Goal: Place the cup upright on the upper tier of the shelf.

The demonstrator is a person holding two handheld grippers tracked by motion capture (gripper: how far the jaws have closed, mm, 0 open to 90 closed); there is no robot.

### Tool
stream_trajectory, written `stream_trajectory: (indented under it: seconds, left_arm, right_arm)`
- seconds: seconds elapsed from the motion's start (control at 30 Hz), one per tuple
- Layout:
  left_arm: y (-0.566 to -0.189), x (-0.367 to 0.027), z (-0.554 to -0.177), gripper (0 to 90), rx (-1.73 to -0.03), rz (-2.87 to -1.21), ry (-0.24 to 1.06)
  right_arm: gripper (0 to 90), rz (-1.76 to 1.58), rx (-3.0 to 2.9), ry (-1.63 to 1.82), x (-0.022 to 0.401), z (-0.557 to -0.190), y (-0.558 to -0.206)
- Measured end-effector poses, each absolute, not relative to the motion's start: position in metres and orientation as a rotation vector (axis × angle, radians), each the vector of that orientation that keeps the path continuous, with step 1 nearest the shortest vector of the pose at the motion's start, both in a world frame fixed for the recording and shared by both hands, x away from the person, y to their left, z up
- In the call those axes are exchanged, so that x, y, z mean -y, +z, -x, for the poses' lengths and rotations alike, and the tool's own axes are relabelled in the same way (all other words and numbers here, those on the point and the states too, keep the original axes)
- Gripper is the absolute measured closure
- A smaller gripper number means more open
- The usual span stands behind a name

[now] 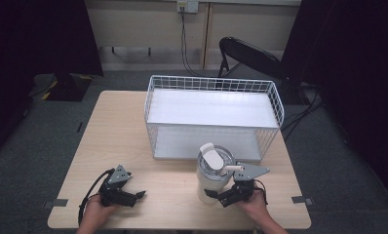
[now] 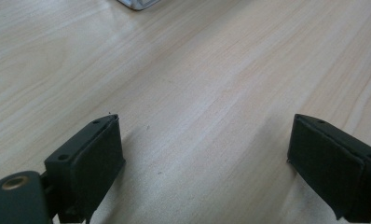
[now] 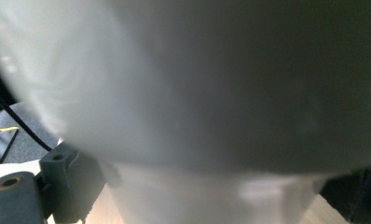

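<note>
A white tumbler (image 1: pixel 212 170) with a clear lid, a flip spout and a side handle stands upright on the wooden table (image 1: pixel 119 126), just in front of the wire rack. My right gripper (image 1: pixel 215 195) is shut on its lower body from the near right side. In the right gripper view the tumbler (image 3: pixel 197 93) is blurred and very close, with one jaw on each side of it. My left gripper (image 1: pixel 139 195) rests low at the table's front left, open, with bare wood between its pads (image 2: pixel 99 158).
A white wire rack (image 1: pixel 211 80) with two shelves stands at the back middle of the table, its open side facing me. A black folding chair (image 1: pixel 250 56) stands behind it on the floor. Tape marks sit at the table's front corners.
</note>
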State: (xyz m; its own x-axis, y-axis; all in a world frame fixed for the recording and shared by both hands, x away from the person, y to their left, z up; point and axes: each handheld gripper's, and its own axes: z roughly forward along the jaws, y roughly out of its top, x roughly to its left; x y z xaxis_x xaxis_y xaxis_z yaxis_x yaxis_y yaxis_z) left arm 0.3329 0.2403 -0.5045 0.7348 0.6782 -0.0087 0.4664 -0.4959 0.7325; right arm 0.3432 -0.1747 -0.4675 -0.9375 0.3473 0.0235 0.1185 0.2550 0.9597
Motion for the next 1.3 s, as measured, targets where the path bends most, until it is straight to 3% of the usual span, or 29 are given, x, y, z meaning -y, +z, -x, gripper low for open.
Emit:
stream_trajectory:
  seconds: [1.3]
  left_arm:
    - [-0.5044,-0.2403,-0.333,9.7,-0.859,-2.186,0.363]
  right_arm:
    - [9.9,-0.5,-2.247,1.8,0.1784,-0.3399,-0.4629]
